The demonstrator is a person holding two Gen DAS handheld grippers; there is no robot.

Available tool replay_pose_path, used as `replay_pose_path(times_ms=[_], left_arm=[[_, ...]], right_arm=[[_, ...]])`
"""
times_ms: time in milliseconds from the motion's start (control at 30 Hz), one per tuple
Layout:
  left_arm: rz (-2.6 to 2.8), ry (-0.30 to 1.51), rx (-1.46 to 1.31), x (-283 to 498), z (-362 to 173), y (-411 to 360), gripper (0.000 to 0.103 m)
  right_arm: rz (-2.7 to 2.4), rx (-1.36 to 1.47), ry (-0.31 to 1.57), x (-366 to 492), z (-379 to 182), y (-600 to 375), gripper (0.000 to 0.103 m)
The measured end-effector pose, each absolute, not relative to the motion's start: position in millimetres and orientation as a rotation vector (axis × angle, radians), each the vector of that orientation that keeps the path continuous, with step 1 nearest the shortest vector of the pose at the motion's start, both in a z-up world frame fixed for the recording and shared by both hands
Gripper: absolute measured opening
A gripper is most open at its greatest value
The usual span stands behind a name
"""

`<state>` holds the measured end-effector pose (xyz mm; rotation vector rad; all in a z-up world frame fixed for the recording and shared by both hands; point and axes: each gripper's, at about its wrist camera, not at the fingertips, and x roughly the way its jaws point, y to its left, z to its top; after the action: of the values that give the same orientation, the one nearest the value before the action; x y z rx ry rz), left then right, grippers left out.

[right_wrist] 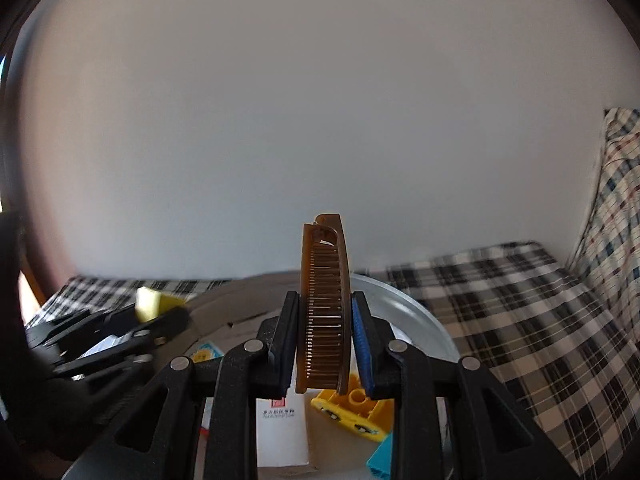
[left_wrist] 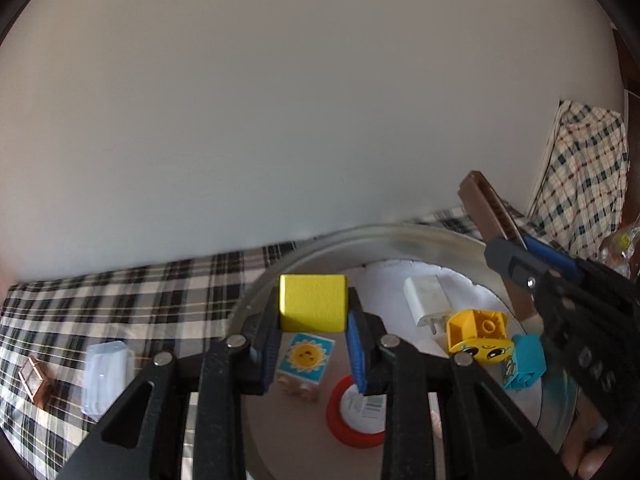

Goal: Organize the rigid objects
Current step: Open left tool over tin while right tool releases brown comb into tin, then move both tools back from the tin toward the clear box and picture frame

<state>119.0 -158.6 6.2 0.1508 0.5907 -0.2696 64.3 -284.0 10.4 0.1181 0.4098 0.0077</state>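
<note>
Currently both grippers hover over the metal tray (left_wrist: 400,236): left gripper (left_wrist: 312,344) clamps a yellow block (left_wrist: 313,303), right gripper (right_wrist: 326,344) a brown comb (right_wrist: 325,304). Depositing appears next; each needs lowering, then release.

A plain pale wall (left_wrist: 280,120) fills most of both views — evenly lit, unmarked. Below it runs a surface under black-and-white plaid cloth (right_wrist: 520,320), and more plaid fabric (left_wrist: 588,176) hangs at the right edge.
</note>
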Motion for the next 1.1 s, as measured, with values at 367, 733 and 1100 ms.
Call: replay_pose_path(times_ms=[367,733,1100], left_arm=[[-0.116,0.466,0.153,110.2,16.4,-149.2,0.103],[-0.040,0.405,0.062,90.5,21.4,-110.2,0.103],[0.030,0.271,0.054,45.7,13.9,-70.9,0.103]], right_arm=[[0.039,0.158,0.423,65.3,6.5,-294.2,0.051],[-0.199,0.351,0.177,25.3,15.8,-350.4,0.073],[-0.303,0.343,0.052,-3.2,18.6,-346.9,0.082]])
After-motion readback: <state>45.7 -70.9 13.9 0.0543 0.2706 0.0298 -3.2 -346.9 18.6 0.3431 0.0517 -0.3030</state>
